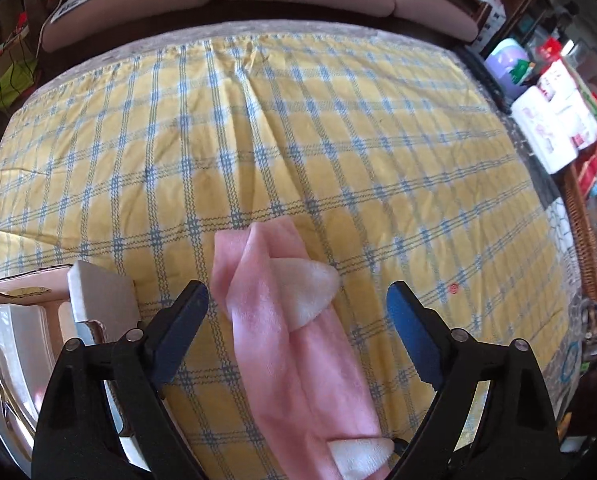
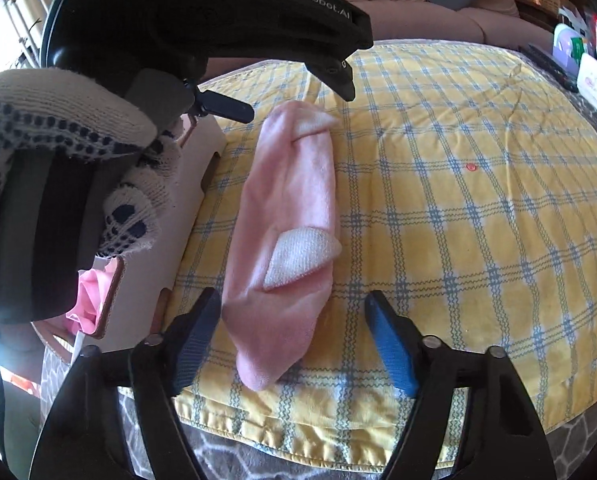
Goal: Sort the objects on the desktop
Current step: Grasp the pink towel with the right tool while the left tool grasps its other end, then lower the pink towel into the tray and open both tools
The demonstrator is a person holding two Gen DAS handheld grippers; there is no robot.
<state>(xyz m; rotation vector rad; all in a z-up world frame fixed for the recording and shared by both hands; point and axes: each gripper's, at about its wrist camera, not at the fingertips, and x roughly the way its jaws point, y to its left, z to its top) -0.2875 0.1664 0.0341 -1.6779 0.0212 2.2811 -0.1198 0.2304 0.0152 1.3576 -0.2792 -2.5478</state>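
Pink sock (image 2: pixel 286 216) — flat | long axis toward sofa (image 2: pixel 418 20)

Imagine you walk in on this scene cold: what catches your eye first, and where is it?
A pink sock with white toe and heel patches lies lengthwise on the yellow checked cloth. The open left claw hovers over one end, the open right claw over the other. A white storage box stands beside the sock.

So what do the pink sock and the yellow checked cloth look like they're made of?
Pink sock: soft fleecy knit, matte and fuzzy, with white terry-like heel and toe patches. Yellow checked cloth: thin woven fabric, probably cotton, matte, with visible creases and a stitched hem.
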